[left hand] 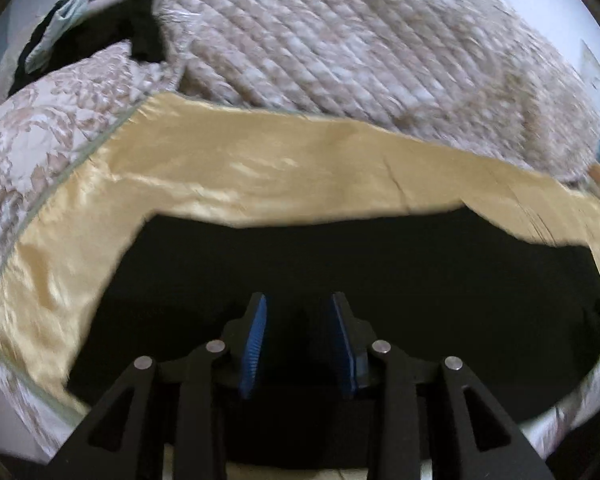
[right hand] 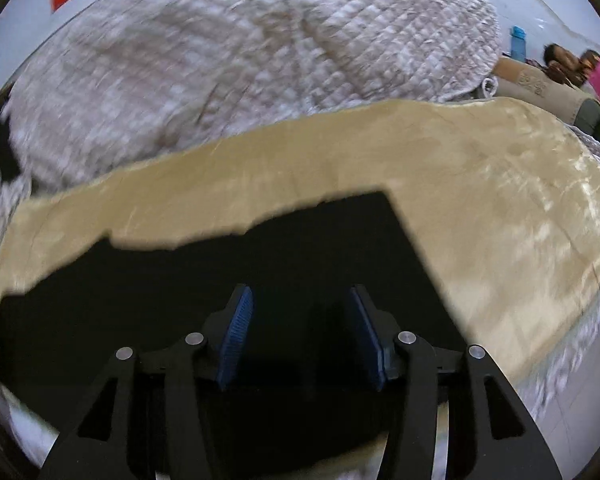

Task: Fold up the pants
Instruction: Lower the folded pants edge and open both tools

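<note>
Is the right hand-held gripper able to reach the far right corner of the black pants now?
Probably yes: the right hand-held gripper is open above the black fabric pants, and nothing covers that corner lying on the golden satin sheet.

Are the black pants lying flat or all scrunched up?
Lying flat. The black pants are spread smooth on the shiny gold cloth, with a straight edge and a square corner. How many layers are folded there cannot be told.

Both handheld grippers angle downward, each with its black linkage arms spread in the foreground; the left gripper point(left hand: 299, 312) holds its blue-padded jaws parted with nothing visibly pressed between them, while the right gripper point(right hand: 301, 304) stands with its jaws wider apart, likewise clamping nothing
</note>
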A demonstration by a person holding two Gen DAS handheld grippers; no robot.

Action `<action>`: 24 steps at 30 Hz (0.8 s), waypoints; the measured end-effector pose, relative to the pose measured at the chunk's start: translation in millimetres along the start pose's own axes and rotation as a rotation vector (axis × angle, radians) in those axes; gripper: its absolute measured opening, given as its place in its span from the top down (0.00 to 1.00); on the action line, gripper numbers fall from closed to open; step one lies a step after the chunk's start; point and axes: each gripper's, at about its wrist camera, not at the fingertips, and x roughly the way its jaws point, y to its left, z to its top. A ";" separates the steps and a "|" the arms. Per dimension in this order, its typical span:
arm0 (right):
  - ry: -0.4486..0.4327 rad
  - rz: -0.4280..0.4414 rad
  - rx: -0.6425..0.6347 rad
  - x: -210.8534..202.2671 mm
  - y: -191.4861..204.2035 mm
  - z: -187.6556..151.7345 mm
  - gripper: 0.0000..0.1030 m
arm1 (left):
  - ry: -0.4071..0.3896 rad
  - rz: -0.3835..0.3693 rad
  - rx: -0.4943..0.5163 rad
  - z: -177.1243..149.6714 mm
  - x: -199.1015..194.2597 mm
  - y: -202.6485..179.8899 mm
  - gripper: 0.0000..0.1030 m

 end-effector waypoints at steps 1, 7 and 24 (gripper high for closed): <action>0.004 0.010 -0.006 -1.1 1.8 -7.2 0.51 | 0.013 -0.020 0.009 -8.8 -1.7 -3.5 0.65; 0.037 -0.008 -0.029 -0.2 2.8 -29.0 0.50 | 0.017 -0.003 0.087 -29.0 -1.9 -18.8 0.61; -0.014 -0.058 0.043 -30.2 -8.6 -40.9 0.47 | -0.035 0.111 -0.121 -40.8 -22.4 55.7 0.60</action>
